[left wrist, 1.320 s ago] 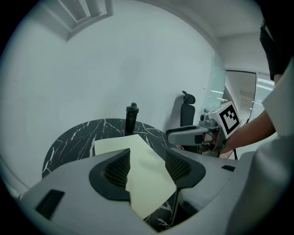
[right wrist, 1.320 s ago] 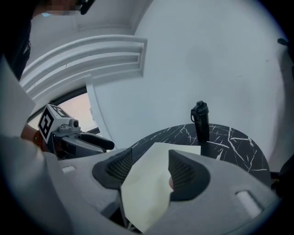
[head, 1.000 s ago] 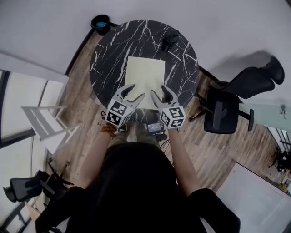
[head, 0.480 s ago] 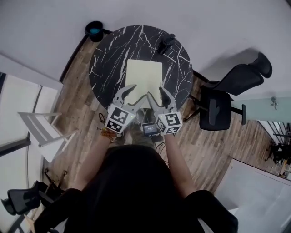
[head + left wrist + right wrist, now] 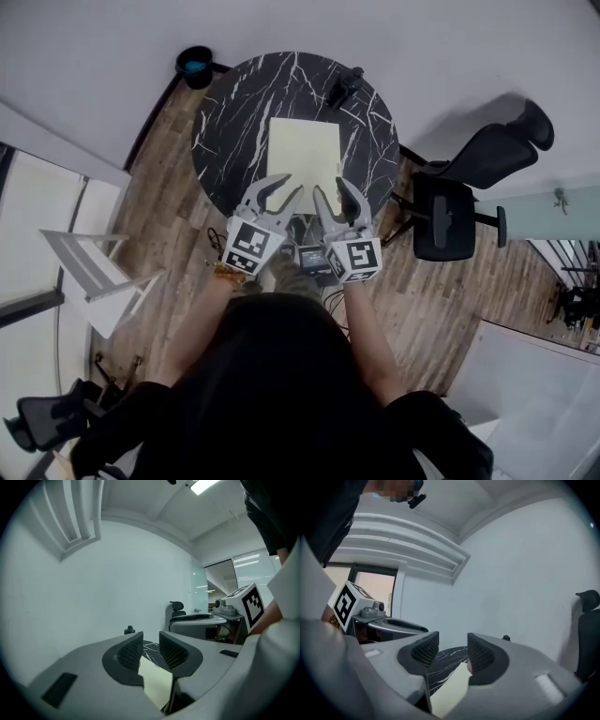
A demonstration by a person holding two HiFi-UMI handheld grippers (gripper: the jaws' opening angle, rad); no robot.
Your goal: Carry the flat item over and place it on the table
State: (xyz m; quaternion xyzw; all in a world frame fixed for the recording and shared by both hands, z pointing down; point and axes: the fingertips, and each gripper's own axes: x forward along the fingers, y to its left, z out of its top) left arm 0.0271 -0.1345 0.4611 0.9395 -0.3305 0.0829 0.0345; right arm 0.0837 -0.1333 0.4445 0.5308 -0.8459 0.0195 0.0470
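Since the earlier frame both had pulled back from the table (image 5: 225, 122), where the pale flat sheet (image 5: 304, 155) lay: left hand-held gripper (image 5: 284, 190) and right hand-held gripper (image 5: 332, 190), jaws apart, just narrowing on nothing. It looked light, thin and floppy; pinching its near corners seemed best

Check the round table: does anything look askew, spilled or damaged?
Nothing stands out: the pale sheet lies flat on the marble table, and no spill or damage shows.
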